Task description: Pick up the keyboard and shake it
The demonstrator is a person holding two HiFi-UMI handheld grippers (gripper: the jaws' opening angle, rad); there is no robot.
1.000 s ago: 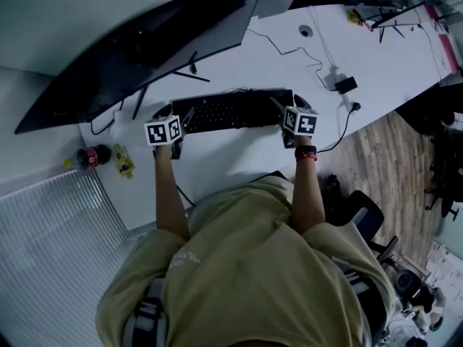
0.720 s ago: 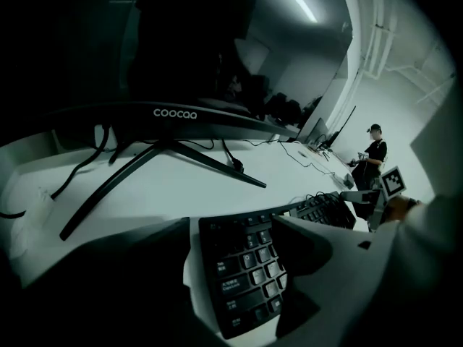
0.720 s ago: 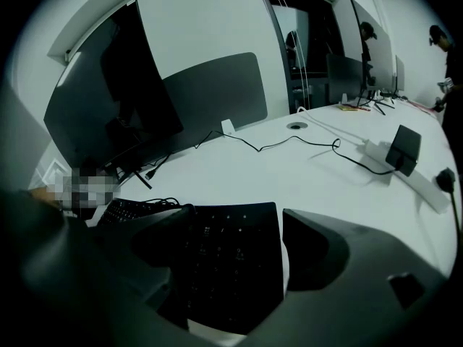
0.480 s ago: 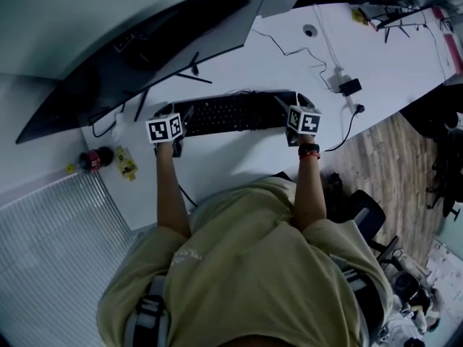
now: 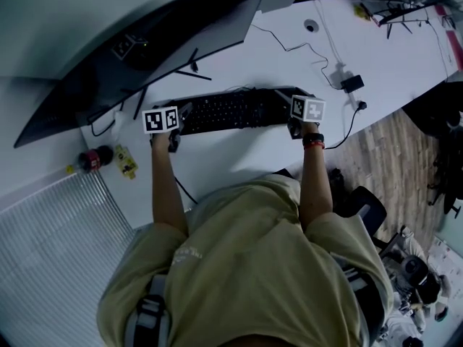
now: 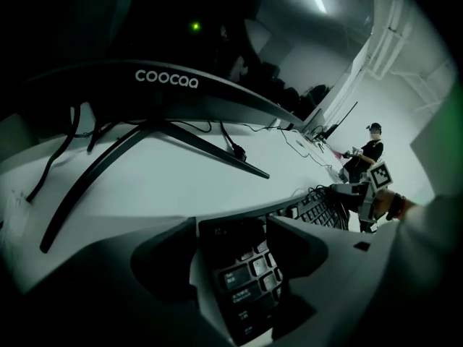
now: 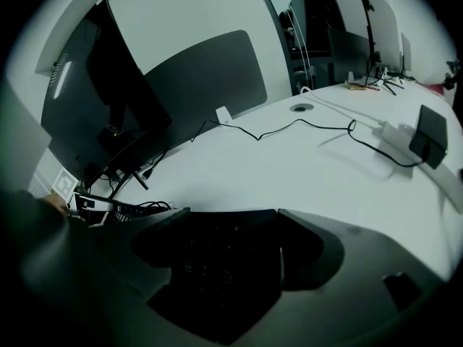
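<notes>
The black keyboard lies flat on the white desk, straight ahead of the person at 12 o'clock, with a gripper at each short end. The left gripper has just been closing, yet its jaws are apart, astride the keyboard's left end with the keys showing between them. It is not clamped. The right gripper is likewise spread around the right end, whose dark body fills the gap, with no squeeze visible. From the keyboard, a big curved monitor looms at 10 to 11 o'clock. Its thin stand legs splay onto the desk just behind the keyboard's left half. A loose cable wanders across the desktop at 1 o'clock toward a round grommet hole. A black power adapter sits at 2 o'clock, and its lead runs off the desk edge close beside the right gripper. At 8 o'clock, well apart, sit a small red object and a yellow packet. An office chair stands at 5 o'clock on the wood floor.
</notes>
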